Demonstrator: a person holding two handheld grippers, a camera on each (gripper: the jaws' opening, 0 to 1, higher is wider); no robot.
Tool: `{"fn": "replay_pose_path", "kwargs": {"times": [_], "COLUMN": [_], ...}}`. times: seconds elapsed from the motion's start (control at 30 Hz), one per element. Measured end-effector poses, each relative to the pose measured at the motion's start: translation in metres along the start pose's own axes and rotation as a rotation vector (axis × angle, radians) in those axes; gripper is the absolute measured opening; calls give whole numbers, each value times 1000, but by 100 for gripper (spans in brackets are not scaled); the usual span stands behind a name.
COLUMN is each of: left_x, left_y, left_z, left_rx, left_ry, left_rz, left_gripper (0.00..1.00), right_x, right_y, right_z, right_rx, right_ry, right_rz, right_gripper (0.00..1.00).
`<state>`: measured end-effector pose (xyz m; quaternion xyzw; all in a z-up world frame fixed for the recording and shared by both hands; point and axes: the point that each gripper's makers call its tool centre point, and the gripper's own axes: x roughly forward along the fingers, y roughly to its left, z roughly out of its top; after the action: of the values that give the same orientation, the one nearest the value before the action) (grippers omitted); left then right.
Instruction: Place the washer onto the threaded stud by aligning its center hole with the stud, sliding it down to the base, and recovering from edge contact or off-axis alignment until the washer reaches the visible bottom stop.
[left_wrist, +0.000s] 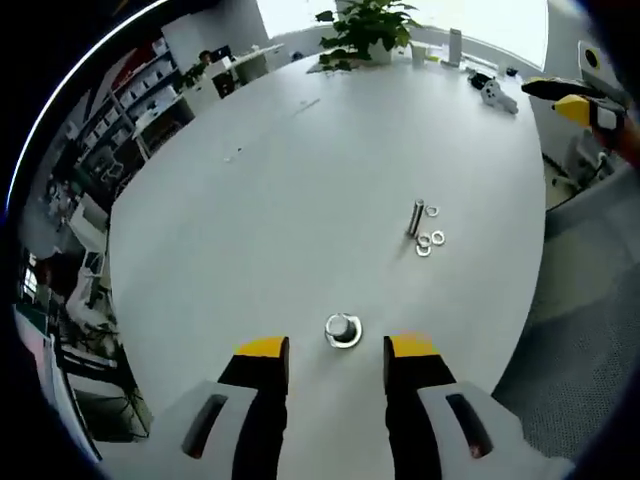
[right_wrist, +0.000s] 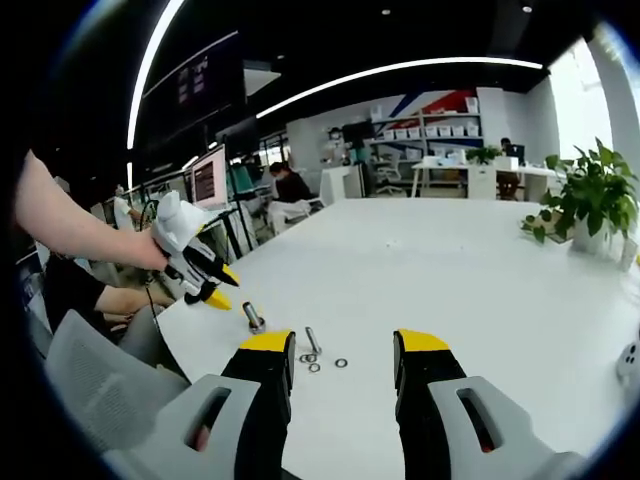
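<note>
Left gripper (left_wrist: 337, 352): jaws held spread, nothing pinched.
Stud (left_wrist: 342, 327): seen upright on the table (left_wrist: 260, 200), just ahead of the left jaws, a washer (left_wrist: 343, 337) round its base.
Spare washers (left_wrist: 430, 240): grouped farther ahead, beside a lying bolt (left_wrist: 415, 217).
Right gripper (right_wrist: 345, 352): jaws spread, empty.

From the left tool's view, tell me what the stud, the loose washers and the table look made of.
The upright stud looks like bright metal, probably steel: silvery with a shiny top, on a round base. The loose washers look like the same plated metal: thin pale-grey rings with glints. The table has a smooth matte white top, possibly laminate; the views cannot confirm that.
</note>
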<state>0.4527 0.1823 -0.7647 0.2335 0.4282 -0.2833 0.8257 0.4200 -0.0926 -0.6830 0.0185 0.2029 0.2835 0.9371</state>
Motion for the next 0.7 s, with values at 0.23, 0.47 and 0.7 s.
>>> {"fn": "replay_pose_path", "kwargs": {"times": [0.23, 0.47, 0.7], "left_x": [-26, -49, -64], "left_y": [-9, -15, -15], "left_z": [2, 22, 32], "left_rx": [-79, -155, -209], "left_ry": [-121, -280, -404], "left_rz": [57, 111, 149], "left_gripper": [37, 37, 37], "right_x": [0, 0, 1], "right_y": [-2, -3, -8], "right_z": [0, 0, -1], "right_rx": [6, -7, -9], "right_ry": [1, 2, 12], "right_rz": [-7, -17, -34], "right_gripper": [42, 42, 42]}}
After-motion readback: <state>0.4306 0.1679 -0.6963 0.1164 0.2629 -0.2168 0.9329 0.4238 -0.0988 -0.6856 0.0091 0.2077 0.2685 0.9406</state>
